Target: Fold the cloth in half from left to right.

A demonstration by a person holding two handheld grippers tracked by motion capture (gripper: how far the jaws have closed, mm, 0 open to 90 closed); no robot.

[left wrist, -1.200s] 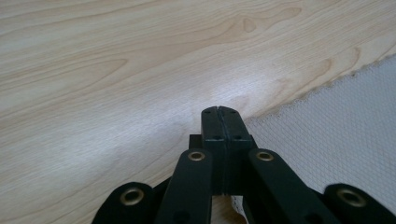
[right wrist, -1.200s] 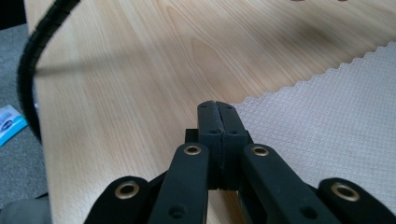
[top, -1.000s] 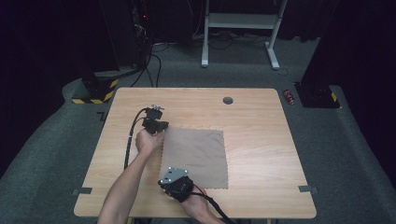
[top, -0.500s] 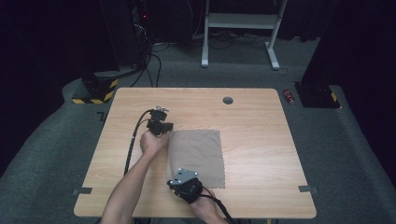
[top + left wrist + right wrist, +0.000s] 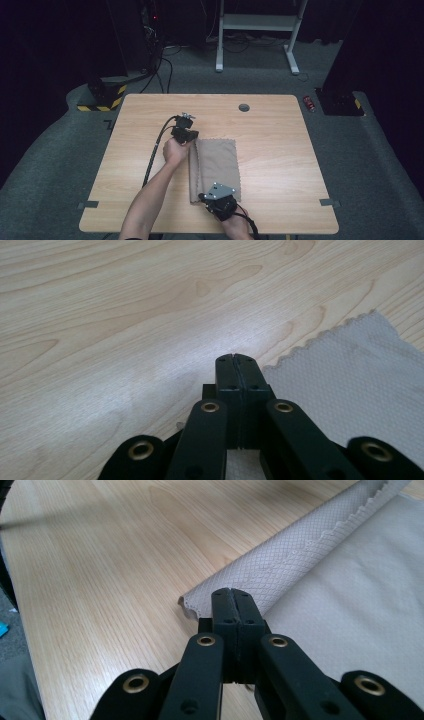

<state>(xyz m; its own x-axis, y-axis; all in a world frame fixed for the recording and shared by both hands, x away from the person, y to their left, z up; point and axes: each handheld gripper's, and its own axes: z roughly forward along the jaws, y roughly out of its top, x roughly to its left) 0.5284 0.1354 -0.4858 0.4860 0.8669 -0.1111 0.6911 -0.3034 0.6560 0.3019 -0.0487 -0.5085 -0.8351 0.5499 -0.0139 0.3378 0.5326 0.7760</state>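
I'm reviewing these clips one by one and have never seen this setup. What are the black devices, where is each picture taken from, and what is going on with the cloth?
A person stands at a wooden table and holds a two-jaw tool in each hand. One picture comes from a fixed camera above, looking down on the table. There the left hand-held gripper sits at the far left corner of a beige cloth and the right hand-held gripper at its near left corner. The other two pictures come from cameras riding on the tools, each looking along its own black jaws. In both, the jaws are pressed together and the cloth's scalloped edge runs in beneath them, so each seems to pinch a corner. The left side of the cloth is lifted and curls over towards the right, as in folding. A round hole lies near the table's far edge.
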